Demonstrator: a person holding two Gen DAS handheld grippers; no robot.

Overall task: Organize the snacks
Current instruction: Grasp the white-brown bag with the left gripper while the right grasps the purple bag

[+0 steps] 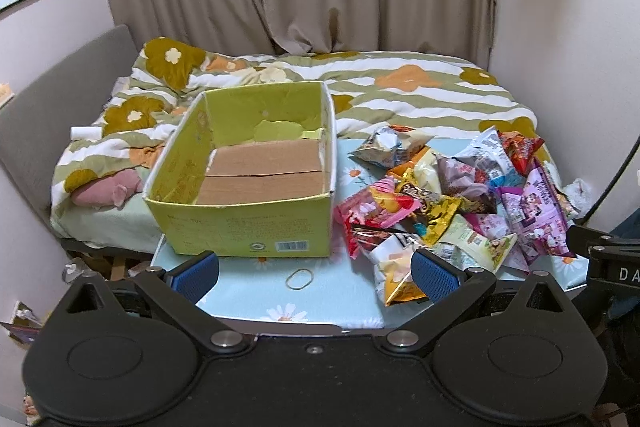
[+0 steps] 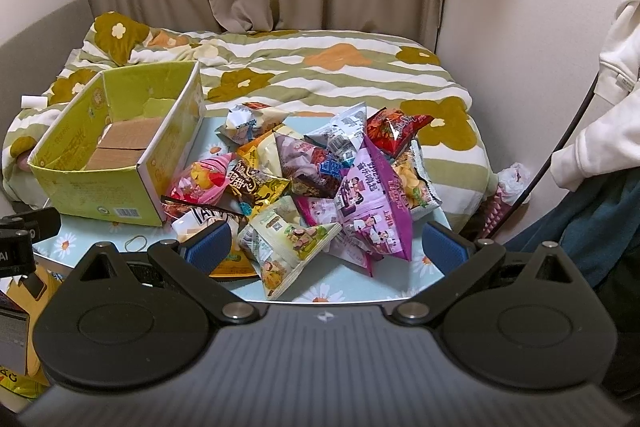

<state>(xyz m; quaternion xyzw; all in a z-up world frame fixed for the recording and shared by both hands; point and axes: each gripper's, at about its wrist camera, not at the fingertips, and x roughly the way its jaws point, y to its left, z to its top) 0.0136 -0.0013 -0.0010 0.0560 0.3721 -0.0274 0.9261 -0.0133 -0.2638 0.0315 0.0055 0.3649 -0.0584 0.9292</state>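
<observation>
Nothing sorted yet, as far as I can judge: the green cardboard box (image 1: pixel 248 223) sits on the left of the worktop (image 1: pixel 256 291) with only its bare brown floor showing, no packet inside. All the snacks are heaped in one snack pile (image 2: pixel 320 183) on the right half of the worktop, just beside the box. I can pick out a pink packet (image 2: pixel 200 183), a purple packet (image 2: pixel 372 203), a red packet (image 2: pixel 394 131) at the back and a pale green packet (image 2: pixel 288 239) nearest my right gripper (image 2: pixel 326 247). My left gripper (image 1: pixel 316 271) hangs at the near edge facing the box, jaws spread wide and empty; right gripper the same, jaws apart with nothing between them, lined up on the pile. A rubber band (image 1: pixel 299 278) lies loose in front of the box. Packet count is unclear since they overlap, maybe a dozen or so. So the whole job is left: every packet to go into the box.
</observation>
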